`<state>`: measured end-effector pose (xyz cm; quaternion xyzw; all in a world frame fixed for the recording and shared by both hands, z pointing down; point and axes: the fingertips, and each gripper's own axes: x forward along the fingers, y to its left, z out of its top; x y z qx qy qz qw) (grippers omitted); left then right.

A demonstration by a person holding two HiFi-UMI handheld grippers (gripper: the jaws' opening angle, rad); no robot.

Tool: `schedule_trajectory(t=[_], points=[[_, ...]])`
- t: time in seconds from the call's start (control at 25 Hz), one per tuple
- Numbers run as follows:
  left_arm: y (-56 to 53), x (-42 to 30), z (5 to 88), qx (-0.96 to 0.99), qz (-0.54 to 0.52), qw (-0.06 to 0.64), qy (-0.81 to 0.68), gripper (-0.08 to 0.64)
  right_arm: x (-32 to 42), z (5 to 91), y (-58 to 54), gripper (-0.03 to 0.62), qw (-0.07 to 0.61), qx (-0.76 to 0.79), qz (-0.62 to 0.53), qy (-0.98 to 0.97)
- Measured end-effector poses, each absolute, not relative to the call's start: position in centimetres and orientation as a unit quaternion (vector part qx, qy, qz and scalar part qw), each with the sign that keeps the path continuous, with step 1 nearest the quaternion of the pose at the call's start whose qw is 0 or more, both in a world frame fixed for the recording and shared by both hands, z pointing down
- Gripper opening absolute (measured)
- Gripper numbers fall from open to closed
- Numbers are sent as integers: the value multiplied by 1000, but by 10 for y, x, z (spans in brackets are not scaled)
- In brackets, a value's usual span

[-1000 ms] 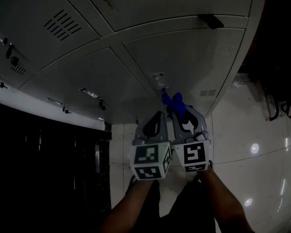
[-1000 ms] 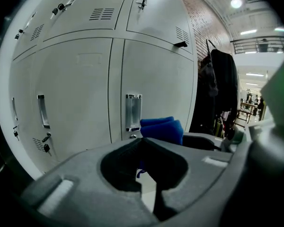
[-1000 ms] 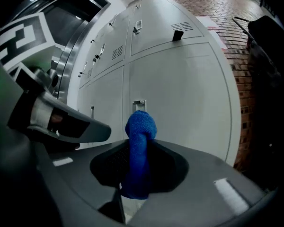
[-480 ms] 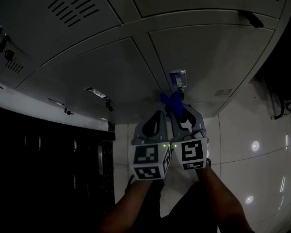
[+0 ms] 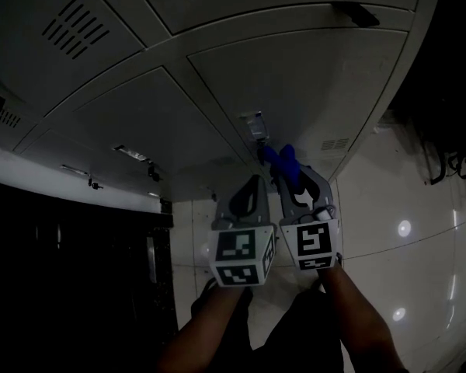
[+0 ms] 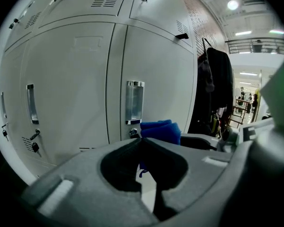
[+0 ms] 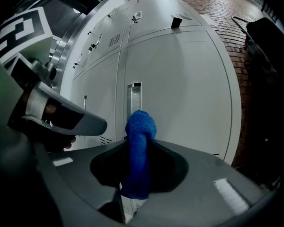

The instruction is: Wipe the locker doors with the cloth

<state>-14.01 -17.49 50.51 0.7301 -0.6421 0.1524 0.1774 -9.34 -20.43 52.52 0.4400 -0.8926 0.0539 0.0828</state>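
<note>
1 blue cloth (image 7: 141, 124) clamped by right gripper (image 7: 137, 148), locker doors (image 7: 180, 89) beyond

Head view: dim, underexposed; lamp glints on glossy pale tiled floor (image 5: 405, 228).
Gripper views: brighter, fisheye-bent, dark corners.

Left claw (image 5: 254, 183), right claw (image 5: 293, 179): grey plastic; white cubes (image 5: 241, 255) (black square markers).

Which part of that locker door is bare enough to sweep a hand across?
Bare: the plain panel between the handle and the door's right edge. Crowded: around the handle, with the cloth in the right tool and the left tool alongside.
</note>
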Motion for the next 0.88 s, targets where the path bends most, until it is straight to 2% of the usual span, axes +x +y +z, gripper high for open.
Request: schedule_trajectory(t=[0.88], points=[[-201, -28, 515, 739, 166, 178, -629, 3, 59, 552, -261, 83, 108, 489, 54, -864]])
